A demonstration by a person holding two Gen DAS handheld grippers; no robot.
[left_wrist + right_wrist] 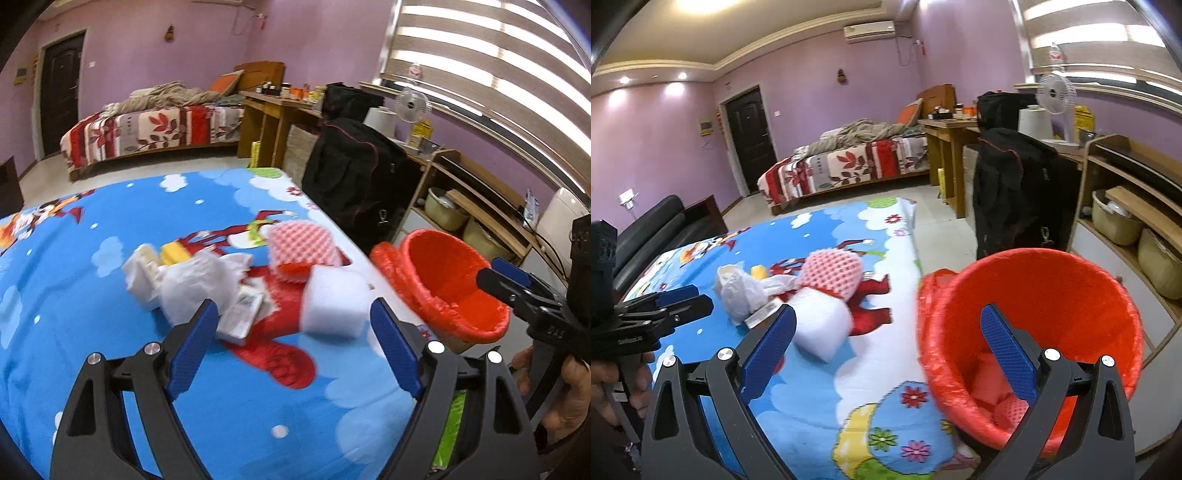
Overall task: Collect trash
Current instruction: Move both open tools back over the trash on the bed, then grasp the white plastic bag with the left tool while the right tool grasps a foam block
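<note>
A heap of trash lies on the blue cartoon tablecloth (92, 295): a crumpled white bag (199, 280), a pink bumpy sponge (303, 243), a white foam block (332, 302), a yellow sponge (173, 254) and a small printed packet (240, 314). My left gripper (293, 306) is open just short of the heap, nothing pressed between its pads. A red-lined bin (1052, 295) sits tilted at the table's right edge, with pink sponge pieces (1008, 406) inside. My right gripper (888, 310) is open wide, with one finger over the bin's mouth and the near rim between the fingers.
A black bag (354, 177) hangs over a chair beyond the table's far right corner. Wooden shelves with baskets (1115, 221) stand right of the bin. A black sofa (646, 229) is on the left, a bed (849, 166) at the back. A hand (613, 376) holds the left gripper (698, 299).
</note>
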